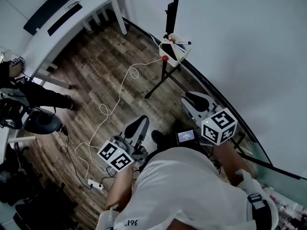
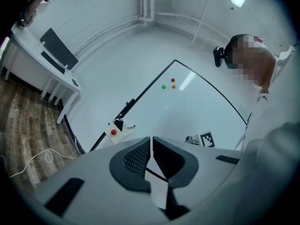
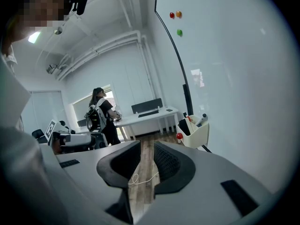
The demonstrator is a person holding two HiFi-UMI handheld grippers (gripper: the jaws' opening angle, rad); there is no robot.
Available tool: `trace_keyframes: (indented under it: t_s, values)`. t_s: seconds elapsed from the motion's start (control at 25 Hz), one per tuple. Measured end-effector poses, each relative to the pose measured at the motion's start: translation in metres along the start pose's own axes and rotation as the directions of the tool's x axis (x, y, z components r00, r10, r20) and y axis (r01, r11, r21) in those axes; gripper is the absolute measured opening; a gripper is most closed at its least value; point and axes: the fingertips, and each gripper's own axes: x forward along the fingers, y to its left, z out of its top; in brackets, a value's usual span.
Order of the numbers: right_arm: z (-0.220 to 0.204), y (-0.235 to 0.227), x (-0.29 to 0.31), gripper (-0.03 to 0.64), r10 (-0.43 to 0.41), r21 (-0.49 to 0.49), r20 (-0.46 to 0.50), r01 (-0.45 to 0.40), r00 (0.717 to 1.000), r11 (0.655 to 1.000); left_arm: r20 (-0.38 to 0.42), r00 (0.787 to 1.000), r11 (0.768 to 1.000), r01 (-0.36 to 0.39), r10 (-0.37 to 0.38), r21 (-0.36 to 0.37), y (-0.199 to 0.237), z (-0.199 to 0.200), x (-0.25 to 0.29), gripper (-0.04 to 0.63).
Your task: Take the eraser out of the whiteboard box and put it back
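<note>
Nearest the head camera sits the person's white shirt [image 1: 192, 186], with both grippers held out ahead of it. Left gripper [image 2: 151, 143]: fingers [image 2: 136, 157] closed tip to tip, nothing between them. Right gripper [image 3: 146, 149]: fingers [image 3: 168, 163] parted, with only wooden floor [image 3: 145, 163] showing in the gap (no load).

The whiteboard box [image 3: 195, 133] hangs on the lower edge of the whiteboard [image 3: 234, 78], ahead of the right gripper and to the right of its finger line. I judge this hand the nearer one. The eraser [image 3: 184, 125], a dark block, stands inside the box at its left end, long axis roughly upright, beside a marker [image 3: 202, 118].

Box: smooth cream plastic, an open-topped trough. Finger pads: dark, finely ribbed, set in grey moulded shells. I expect the approach to need a swing rightward, then entry from above.
</note>
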Motion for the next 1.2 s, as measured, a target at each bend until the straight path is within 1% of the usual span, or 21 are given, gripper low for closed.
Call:
trace_keyframes:
  t_s: [0.28,0.44,0.68,1.04,1.2]
  values:
    - [0.004,-0.013,0.009,0.103,0.038,-0.01,-0.008,-0.038,0.999,0.999,0.017,0.999,0.999,-0.035,0.035,0.003,0.002,0.001,0.015,0.006]
    - [0.008,-0.02,0.007,0.103,0.048,-0.011,-0.012,-0.048,0.999,0.999,0.018,0.999,0.999,-0.036,0.036,-0.002,-0.002,0.0,0.026,0.006]
    - [0.004,-0.031,0.005,0.103,0.051,-0.009,-0.023,-0.051,0.998,0.999,0.014,0.999,0.999,-0.036,0.036,-0.006,-0.003,-0.004,0.037,0.006]
    - [0.004,-0.033,0.003,0.103,0.05,-0.005,-0.03,-0.05,0.998,0.999,0.007,0.999,0.999,-0.036,0.036,-0.011,-0.005,-0.007,0.04,0.006]
    - [0.009,-0.04,0.006,0.103,0.04,-0.022,-0.03,-0.04,0.999,0.999,0.004,1.0,0.999,-0.031,0.031,0.006,-0.001,-0.004,0.05,0.006]
